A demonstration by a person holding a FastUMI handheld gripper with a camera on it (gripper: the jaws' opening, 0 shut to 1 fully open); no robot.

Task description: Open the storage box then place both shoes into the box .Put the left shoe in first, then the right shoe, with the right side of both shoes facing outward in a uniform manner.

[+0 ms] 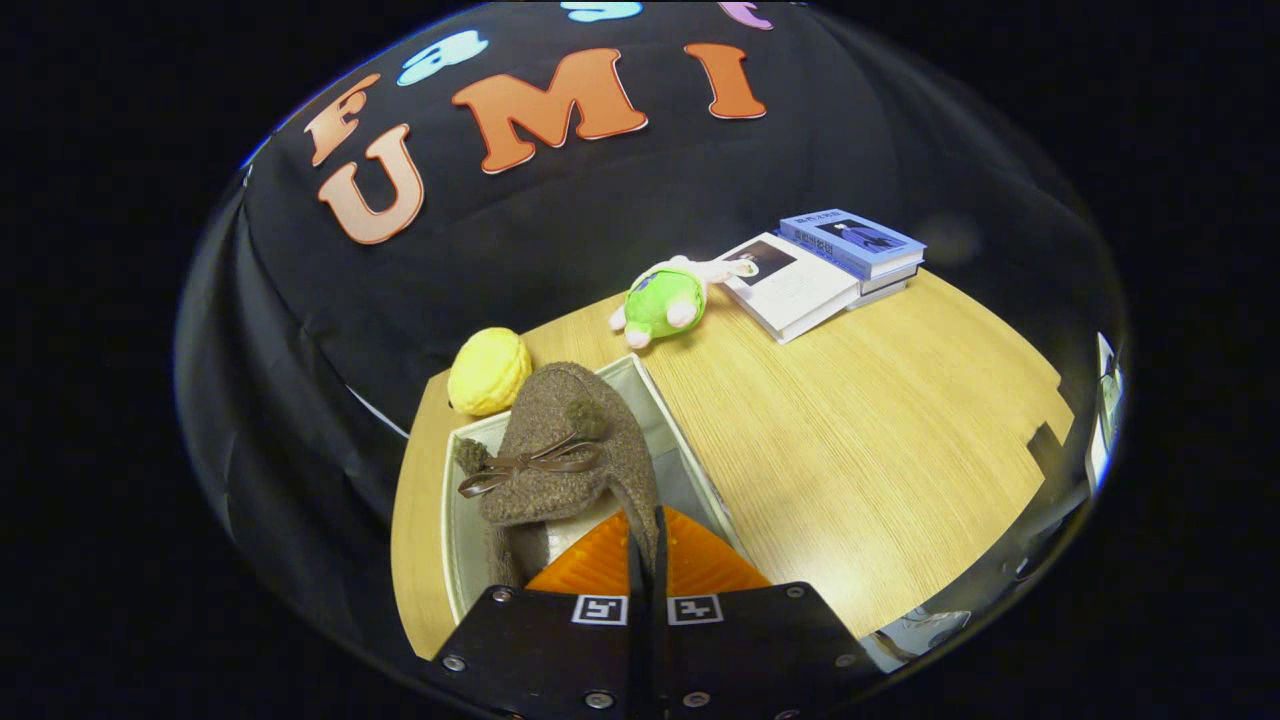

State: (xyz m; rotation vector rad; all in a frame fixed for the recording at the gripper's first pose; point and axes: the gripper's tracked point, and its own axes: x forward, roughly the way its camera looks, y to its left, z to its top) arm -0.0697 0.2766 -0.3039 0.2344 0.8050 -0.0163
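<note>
Fingers point(700, 560) of the gripper point(645, 565) were clenched on the thin heel rim of the brown shoe point(565, 450), which hung over the open storage box point(680, 440). Shoe looked light, soft, floppy — felt likely to sag, so a rim pinch suited it.

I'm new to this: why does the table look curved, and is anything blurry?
Gripper view: the fisheye lens bends the wooden table edges. The brown shoe, pinched by the gripper over the open storage box, is sharp, as are the books. Lighting is even, with soft shadows and no glare.
</note>
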